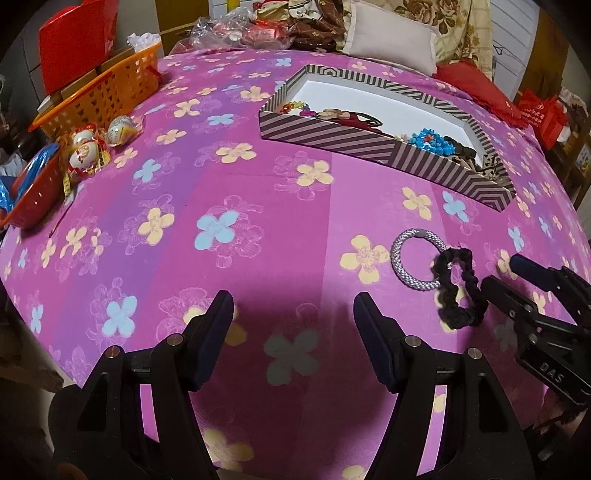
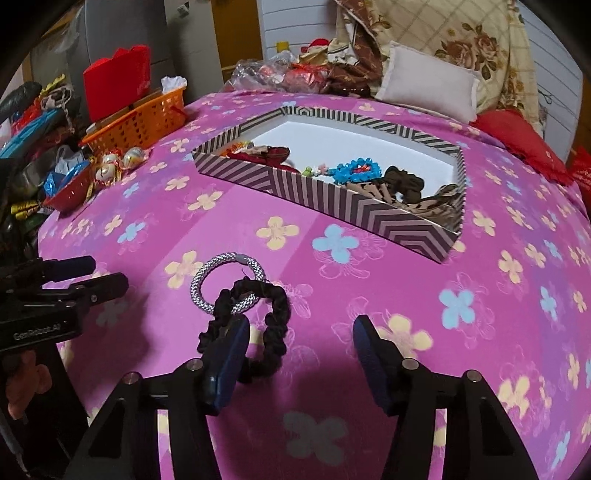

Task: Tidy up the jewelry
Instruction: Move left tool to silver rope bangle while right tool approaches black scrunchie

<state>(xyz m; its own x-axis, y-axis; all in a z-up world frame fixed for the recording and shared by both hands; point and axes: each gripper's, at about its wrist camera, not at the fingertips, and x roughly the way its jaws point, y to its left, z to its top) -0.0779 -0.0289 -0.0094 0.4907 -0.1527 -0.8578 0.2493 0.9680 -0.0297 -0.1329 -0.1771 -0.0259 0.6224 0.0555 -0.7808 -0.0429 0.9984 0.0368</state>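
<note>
A silver braided hair tie (image 1: 417, 259) (image 2: 226, 282) and a black scrunchie (image 1: 460, 291) (image 2: 255, 325) lie overlapping on the pink flowered cloth. A striped box (image 1: 325, 134) (image 2: 369, 210) behind them holds several hair accessories. My left gripper (image 1: 293, 325) is open and empty, left of the two ties; it also shows in the right wrist view (image 2: 99, 275). My right gripper (image 2: 299, 350) is open, its left finger resting at the scrunchie's near edge; it also shows in the left wrist view (image 1: 498, 275).
An orange basket (image 1: 103, 94) (image 2: 140, 118), a red bowl (image 1: 35, 195) (image 2: 72, 192) and wrapped round ornaments (image 1: 86, 147) stand at the far left. A white pillow (image 1: 391, 35) (image 2: 432, 79) and bedding lie behind the box.
</note>
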